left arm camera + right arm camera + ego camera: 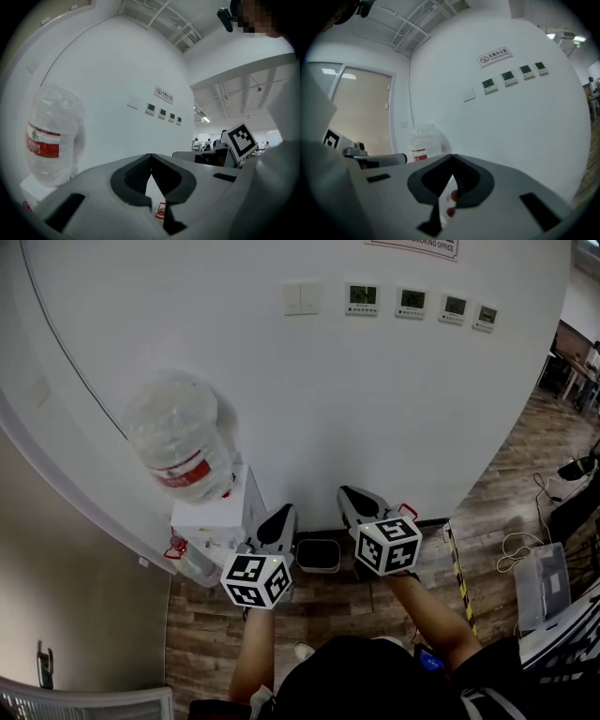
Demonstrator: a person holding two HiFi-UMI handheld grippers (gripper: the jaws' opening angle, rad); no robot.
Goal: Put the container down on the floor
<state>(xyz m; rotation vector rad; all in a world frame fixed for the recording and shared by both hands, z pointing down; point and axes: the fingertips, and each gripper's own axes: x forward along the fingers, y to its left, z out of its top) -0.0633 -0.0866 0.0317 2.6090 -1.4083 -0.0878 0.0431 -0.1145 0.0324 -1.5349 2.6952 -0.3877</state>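
The large clear plastic bottle with red label [178, 442], left of the matt grey left gripper [284, 514] fingers, looks crinkled and glossy. Beyond them the white wall [394, 409] is smooth and matt; beneath lies brown wood-grain floor [328, 610].

Wood-plank floor [328, 607]: white water dispenser [221, 519] by wall, small white container [317, 555] just rt of it; yellow-black tape strip [459, 582], cables [517, 552] & clear box [542, 585] farther rt.

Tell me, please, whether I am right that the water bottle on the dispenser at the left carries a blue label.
Not quite: the label on the bottle is red, not blue, as the left gripper view shows. The bottle does stand on the dispenser at the left.
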